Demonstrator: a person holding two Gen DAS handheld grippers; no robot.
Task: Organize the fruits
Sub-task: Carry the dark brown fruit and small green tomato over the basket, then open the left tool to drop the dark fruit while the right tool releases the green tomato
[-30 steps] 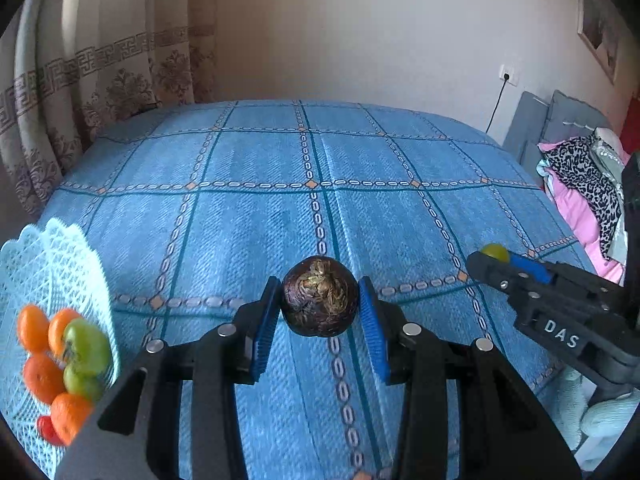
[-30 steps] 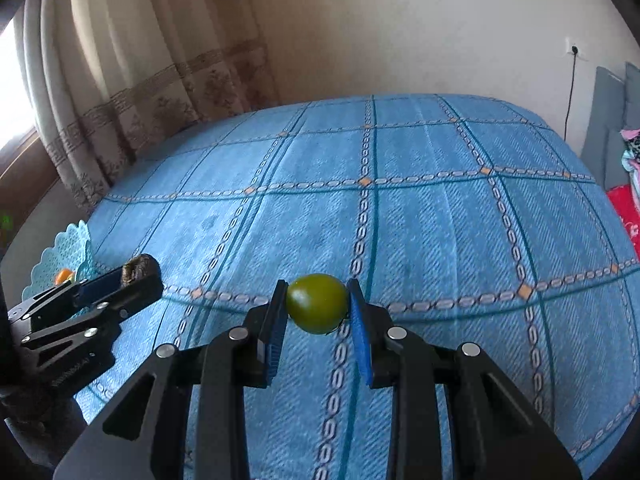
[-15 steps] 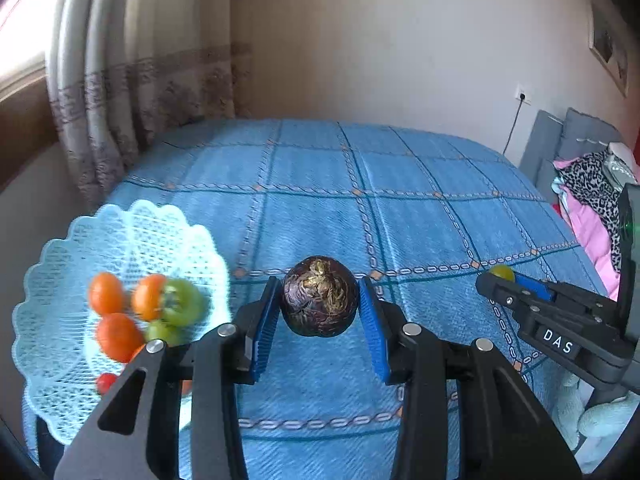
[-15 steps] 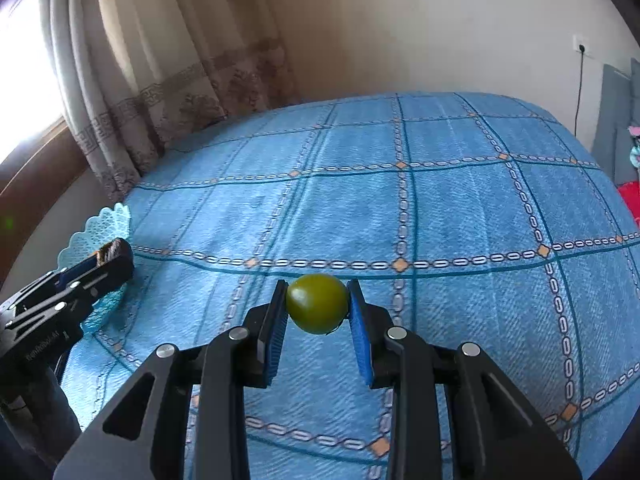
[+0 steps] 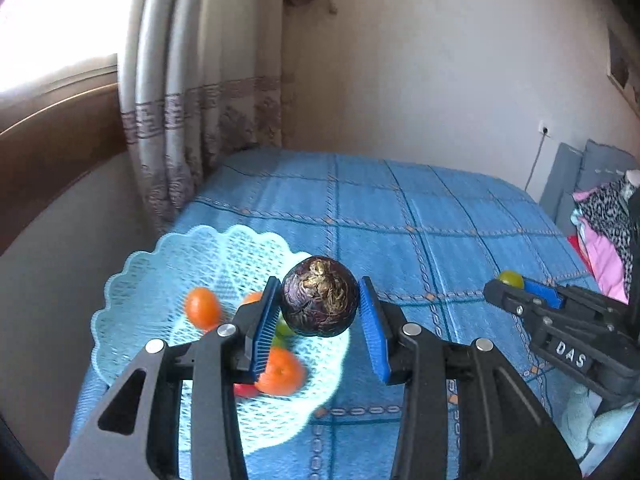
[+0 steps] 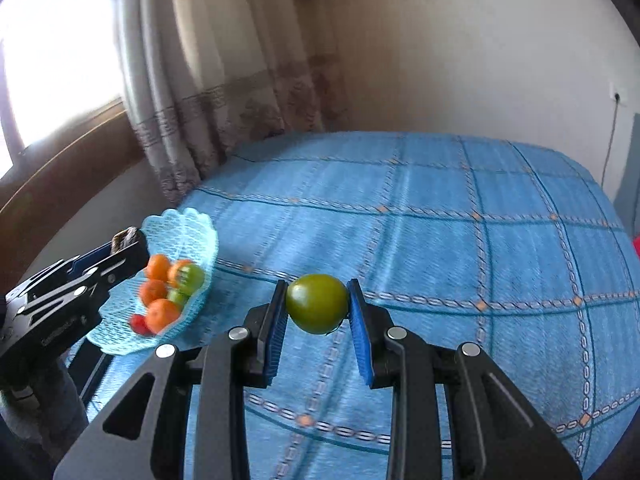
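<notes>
The left claw (image 5: 319,307) pinches a dark purple-brown round fruit (image 5: 319,297) between its blue ribbed pads, one pad against each side of the fruit. In the left wrist view the fruit hangs over the near right part of a pale blue lattice basket (image 5: 160,264) with a scalloped rim, which stands at the left corner of a bed covered by a blue checked bedspread (image 5: 420,232). Inside the basket lie several orange mandarins (image 5: 203,309), a green fruit (image 6: 193,276) partly hidden behind the claw in the left view, and a small red fruit (image 6: 138,323) near the front rim. Whether the dark fruit touches anything in the basket cannot be told.

The right claw (image 6: 317,309) grips a green tomato (image 6: 317,309) between its blue pads, held above the bedspread well to the right of the basket. In the left wrist view that claw enters from the right edge with only the top of the green fruit showing above its black body.

A grey patterned curtain (image 5: 192,120) hangs behind the basket beside a bright window (image 6: 60,60). At the far right of the left view, leopard-print and pink clothes (image 5: 604,240) lie heaped by grey cushions (image 5: 580,176).
</notes>
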